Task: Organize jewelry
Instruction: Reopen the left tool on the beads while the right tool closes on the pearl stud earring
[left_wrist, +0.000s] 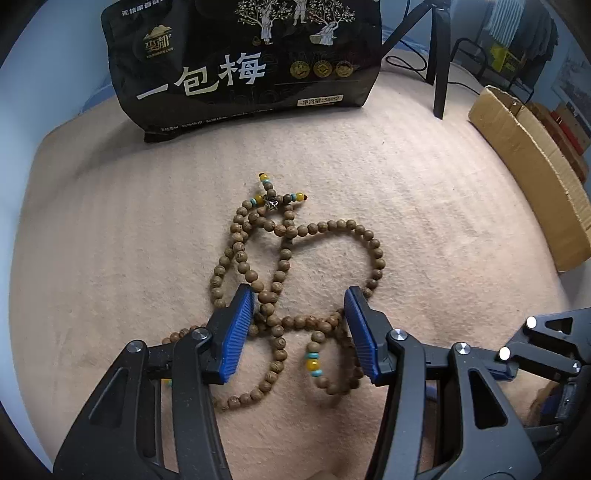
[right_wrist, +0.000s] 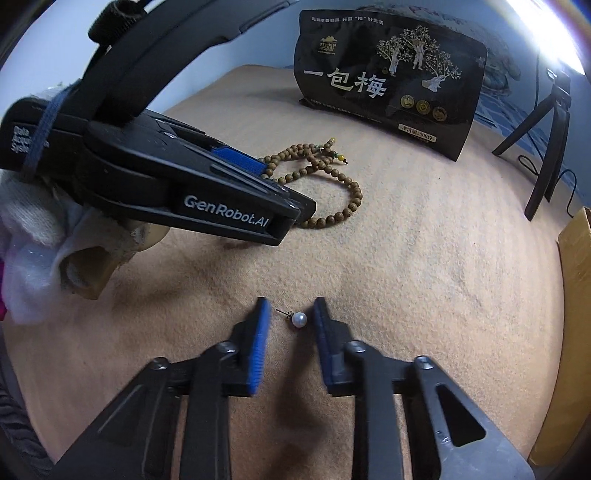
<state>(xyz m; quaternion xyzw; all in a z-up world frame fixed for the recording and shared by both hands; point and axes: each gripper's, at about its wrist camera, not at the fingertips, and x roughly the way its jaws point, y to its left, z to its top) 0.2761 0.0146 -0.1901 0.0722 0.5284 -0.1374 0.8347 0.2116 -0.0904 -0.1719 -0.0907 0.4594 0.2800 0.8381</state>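
Observation:
A long wooden bead strand (left_wrist: 291, 254) with yellow and turquoise accent beads lies in tangled loops on the beige cloth (left_wrist: 110, 229). My left gripper (left_wrist: 300, 295) is open, low over the strand, its blue pads (left_wrist: 236, 332) on either side of the crossing loops. In the right wrist view the strand (right_wrist: 325, 177) shows beyond the left gripper's body (right_wrist: 184, 192). My right gripper (right_wrist: 290, 304) is open around a white pearl stud earring (right_wrist: 298, 319) lying on the cloth between its fingers.
A black snack bag (left_wrist: 240, 62) stands at the far edge of the cloth, also in the right wrist view (right_wrist: 391, 81). A cardboard box (left_wrist: 535, 166) sits to the right. A black tripod (left_wrist: 439, 55) stands behind.

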